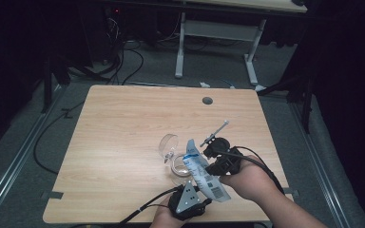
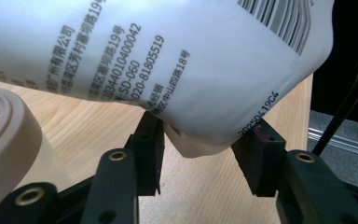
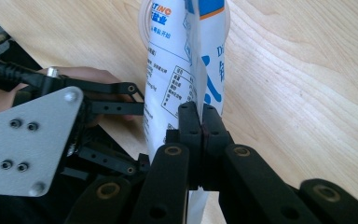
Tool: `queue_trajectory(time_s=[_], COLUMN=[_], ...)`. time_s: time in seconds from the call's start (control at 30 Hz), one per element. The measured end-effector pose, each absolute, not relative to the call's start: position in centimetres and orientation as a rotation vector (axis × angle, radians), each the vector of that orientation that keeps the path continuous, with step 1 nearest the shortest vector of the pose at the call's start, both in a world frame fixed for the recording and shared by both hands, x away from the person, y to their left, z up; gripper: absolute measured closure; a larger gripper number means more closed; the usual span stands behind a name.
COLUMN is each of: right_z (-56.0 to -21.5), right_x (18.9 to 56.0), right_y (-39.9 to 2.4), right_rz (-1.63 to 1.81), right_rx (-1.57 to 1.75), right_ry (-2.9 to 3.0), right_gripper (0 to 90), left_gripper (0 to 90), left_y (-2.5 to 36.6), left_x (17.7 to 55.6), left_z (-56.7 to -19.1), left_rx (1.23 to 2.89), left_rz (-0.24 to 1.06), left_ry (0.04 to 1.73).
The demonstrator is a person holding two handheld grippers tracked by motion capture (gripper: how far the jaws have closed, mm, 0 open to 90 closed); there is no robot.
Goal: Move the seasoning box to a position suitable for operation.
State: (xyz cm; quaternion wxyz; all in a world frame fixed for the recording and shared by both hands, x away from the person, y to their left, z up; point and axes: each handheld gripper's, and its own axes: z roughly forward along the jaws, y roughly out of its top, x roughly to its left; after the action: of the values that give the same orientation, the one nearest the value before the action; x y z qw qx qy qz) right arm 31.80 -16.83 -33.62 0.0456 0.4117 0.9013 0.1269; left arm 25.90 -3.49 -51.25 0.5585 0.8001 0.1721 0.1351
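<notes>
Your right gripper (image 3: 200, 116) has its jaws clamped on the white pouch (image 1: 200, 172), held tilted over the clear jar (image 1: 177, 166) near the bench's front edge. Your left gripper (image 2: 200, 149) stands with jaws apart around the pouch's bottom corner. That thin pinch could slip and spill the contents beside the jar.

lab: black curtains (image 1: 9, 57), floor cables (image 1: 123, 61), bare table (image 1: 123, 123).

White pouch (image 1: 203, 175) with blue lettering, black small print and barcode; pale wood-grain table (image 1: 123, 123); black grippers, left (image 1: 188, 199) with a grey plate; clear jar (image 1: 170, 151).
</notes>
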Motion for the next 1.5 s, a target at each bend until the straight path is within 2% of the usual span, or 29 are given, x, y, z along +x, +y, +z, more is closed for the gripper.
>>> queue_trajectory(time_s=[0.73,1.5], right_z=[-33.8,-33.8], right_x=[32.0,32.9], right_y=[-16.3,-15.4], right_rz=[0.376,0.37], right_rx=[1.209,1.148], right_ry=[2.756,2.746], right_gripper=[89.9,90.0], left_gripper=[61.5,62.0], left_y=[-3.4,-3.4], left_x=[25.2,24.8], left_z=[-50.7,-49.9], left_rx=[1.877,1.881], left_rz=[0.26,0.311], left_ry=[0.448,0.427])
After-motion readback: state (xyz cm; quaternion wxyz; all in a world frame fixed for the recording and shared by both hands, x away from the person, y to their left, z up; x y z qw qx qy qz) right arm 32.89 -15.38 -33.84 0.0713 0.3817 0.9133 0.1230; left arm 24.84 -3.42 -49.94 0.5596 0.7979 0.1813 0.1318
